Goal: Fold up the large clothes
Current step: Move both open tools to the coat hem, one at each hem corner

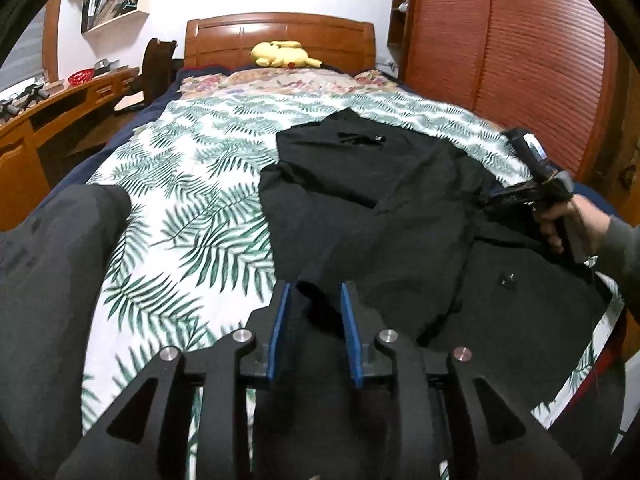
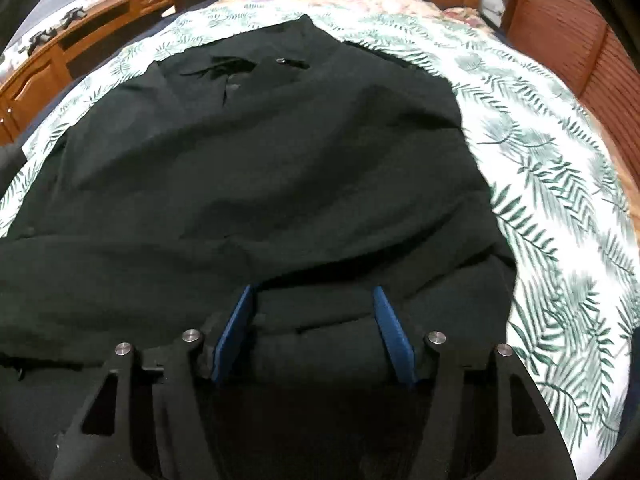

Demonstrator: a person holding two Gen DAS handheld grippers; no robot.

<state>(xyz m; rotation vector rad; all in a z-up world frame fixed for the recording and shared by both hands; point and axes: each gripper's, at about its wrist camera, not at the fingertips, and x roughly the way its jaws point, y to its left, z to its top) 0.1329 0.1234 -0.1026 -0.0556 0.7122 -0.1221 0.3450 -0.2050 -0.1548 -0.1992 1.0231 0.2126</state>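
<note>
Your black jacket [image 2: 260,168] lies half-folded on the leaf-print bed [image 1: 192,216], left gripper [image 1: 314,300] fingers narrowly apart, right gripper [image 2: 314,300] fingers wide, neither gripping.

The left gripper [image 1: 314,292] points downward, jaws slightly parted. At three o'clock, a hand [image 1: 568,224] grips the right gripper [image 2: 314,296], jaws wider apart.
</note>
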